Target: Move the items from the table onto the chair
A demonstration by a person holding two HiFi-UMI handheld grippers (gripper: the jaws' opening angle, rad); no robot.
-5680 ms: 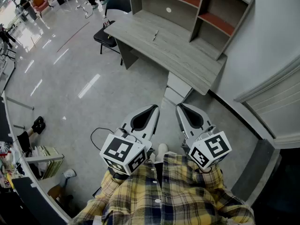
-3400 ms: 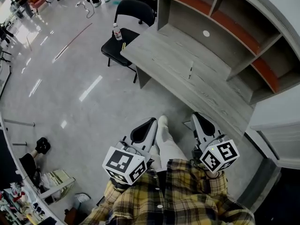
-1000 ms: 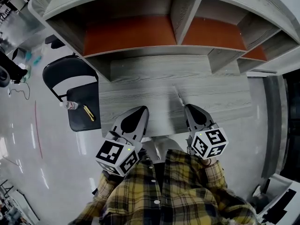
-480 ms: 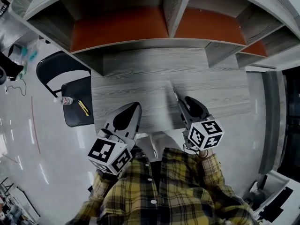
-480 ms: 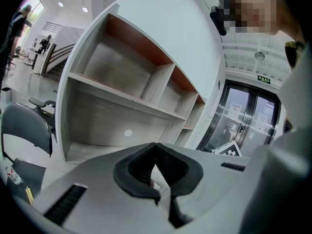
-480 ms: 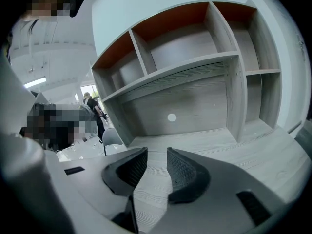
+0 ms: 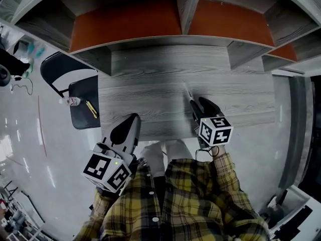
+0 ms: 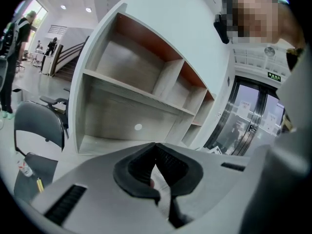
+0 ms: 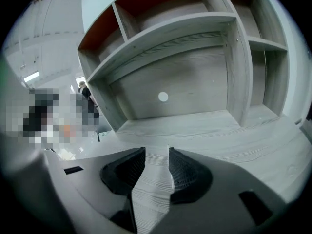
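A thin light pen (image 7: 186, 90) lies on the grey desk (image 7: 150, 84). My right gripper (image 7: 194, 103) hovers low over the desk just short of the pen's near end. Its jaws have just been opening and stand open (image 9: 157, 152), with only bare desk top showing in the gap. The pen is hidden in the right gripper view. My left gripper (image 7: 133, 119) hangs at the desk's front edge, shut and empty (image 8: 156, 146). The black chair (image 7: 83, 104) stands left of the desk; a small bottle (image 7: 73, 101) and a yellow pen (image 7: 91, 108) lie on its seat.
Shelves with orange-brown backs (image 7: 125, 21) rise at the back of the desk. A white round spot (image 9: 163, 97) marks the back panel. The chair (image 8: 36, 130) with the bottle (image 8: 23, 169) also shows at the left gripper view's left. Shiny floor (image 7: 30, 149) surrounds the chair.
The person has walked up to the desk. Within the last second the right gripper sank toward the desk near the pen and its jaws parted. The left gripper dropped slightly.
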